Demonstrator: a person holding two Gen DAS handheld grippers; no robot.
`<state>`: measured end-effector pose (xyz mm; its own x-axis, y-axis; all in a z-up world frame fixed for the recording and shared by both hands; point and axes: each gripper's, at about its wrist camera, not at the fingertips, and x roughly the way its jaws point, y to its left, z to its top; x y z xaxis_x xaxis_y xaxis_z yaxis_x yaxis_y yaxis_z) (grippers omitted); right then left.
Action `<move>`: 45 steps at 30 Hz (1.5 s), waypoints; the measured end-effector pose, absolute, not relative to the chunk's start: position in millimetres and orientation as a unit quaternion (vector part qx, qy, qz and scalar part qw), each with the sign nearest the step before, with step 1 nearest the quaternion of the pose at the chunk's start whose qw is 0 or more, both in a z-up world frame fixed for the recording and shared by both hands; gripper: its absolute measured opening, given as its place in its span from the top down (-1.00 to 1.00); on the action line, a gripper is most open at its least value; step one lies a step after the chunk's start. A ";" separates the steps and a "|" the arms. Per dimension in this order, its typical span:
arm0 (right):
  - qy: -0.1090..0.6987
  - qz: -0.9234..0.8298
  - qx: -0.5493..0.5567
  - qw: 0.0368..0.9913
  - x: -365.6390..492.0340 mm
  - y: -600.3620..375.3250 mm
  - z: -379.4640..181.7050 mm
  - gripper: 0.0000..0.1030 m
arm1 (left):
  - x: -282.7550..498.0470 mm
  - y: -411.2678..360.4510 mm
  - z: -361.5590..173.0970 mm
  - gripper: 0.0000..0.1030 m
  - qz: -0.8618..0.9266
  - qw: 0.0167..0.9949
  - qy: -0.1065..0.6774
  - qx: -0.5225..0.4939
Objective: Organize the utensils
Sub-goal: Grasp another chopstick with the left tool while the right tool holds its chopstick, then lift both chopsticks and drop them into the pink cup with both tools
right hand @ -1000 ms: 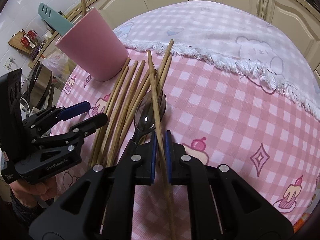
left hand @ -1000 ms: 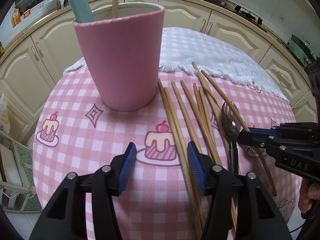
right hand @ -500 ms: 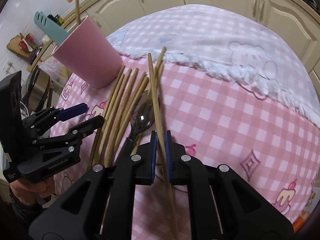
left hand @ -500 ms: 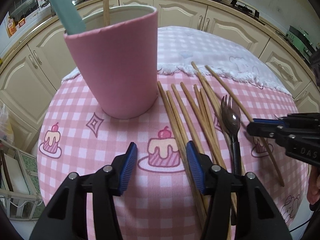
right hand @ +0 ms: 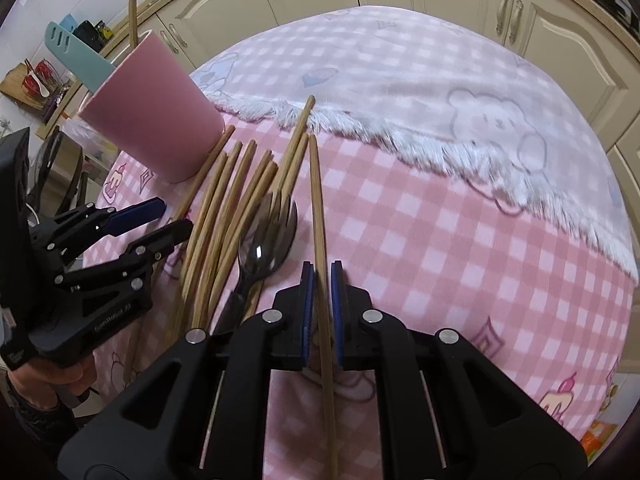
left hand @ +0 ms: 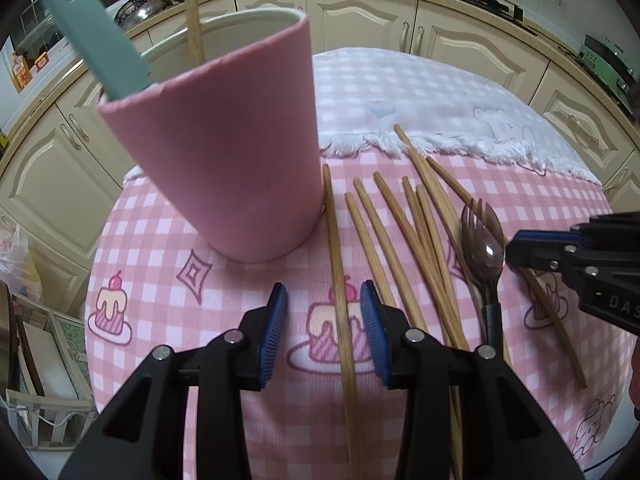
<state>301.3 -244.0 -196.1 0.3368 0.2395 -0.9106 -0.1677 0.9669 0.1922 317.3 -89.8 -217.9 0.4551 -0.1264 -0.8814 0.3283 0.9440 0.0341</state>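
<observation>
A pink cup (left hand: pixel 224 152) stands on the pink checked tablecloth, holding a teal utensil (left hand: pixel 92 36) and one wooden chopstick (left hand: pixel 194 20). The cup also shows in the right wrist view (right hand: pixel 156 124). Several wooden chopsticks (left hand: pixel 400 248) and a dark spork (left hand: pixel 482 252) lie to its right. My left gripper (left hand: pixel 323 320) is open, its jaws either side of the leftmost chopstick (left hand: pixel 338 280). My right gripper (right hand: pixel 320 300) is shut on the rightmost chopstick (right hand: pixel 318 208), which lies beside the spork (right hand: pixel 264 252).
A white fringed cloth (right hand: pixel 440 92) covers the far part of the round table. Cream kitchen cabinets (left hand: pixel 460 44) curve behind it. The table edge drops off on the left, above a rack (left hand: pixel 36 380) on the floor.
My left gripper has shifted right, so the leftmost chopstick now lies between its open jaws. My right gripper has stayed shut on its chopstick and drawn back a little.
</observation>
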 end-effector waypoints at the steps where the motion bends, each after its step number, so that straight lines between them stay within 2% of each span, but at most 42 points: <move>1: 0.561 0.124 0.022 0.818 303.7 -240.8 -196.5 0.81 | 319.0 -91.1 -218.3 0.31 -0.135 0.847 0.504 0.100; 4: 0.557 0.126 -0.003 0.821 307.9 -231.9 -196.6 0.83 | 322.0 -96.5 -217.1 0.89 -0.144 0.846 0.505 0.094; 6: 0.554 0.133 0.009 0.822 305.6 -234.8 -196.6 0.89 | 320.6 -97.3 -217.1 0.89 -0.148 0.846 0.503 0.093; 11: 0.519 0.146 0.071 0.839 291.0 -257.8 -183.0 0.89 | 303.2 -84.1 -209.9 0.89 -0.168 0.855 0.486 0.064; 21: 0.402 0.176 0.143 0.887 265.9 -276.5 -125.3 0.89 | 268.6 -57.5 -147.3 0.89 -0.201 0.905 0.376 -0.003; 33: 0.282 0.208 0.149 0.924 270.8 -260.7 -49.8 0.90 | 258.5 -12.3 -65.3 0.89 -0.190 0.951 0.227 -0.092; 45: 0.180 0.228 0.126 0.949 305.6 -215.9 16.4 0.89 | 289.0 -11.5 -4.1 0.89 -0.144 0.981 0.082 -0.105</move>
<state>305.6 -215.9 16.4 0.8311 0.4778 -0.2845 -0.3869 0.8644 0.3212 289.0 -11.5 -4.1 0.9453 -0.2987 -0.1311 0.2643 0.9368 -0.2291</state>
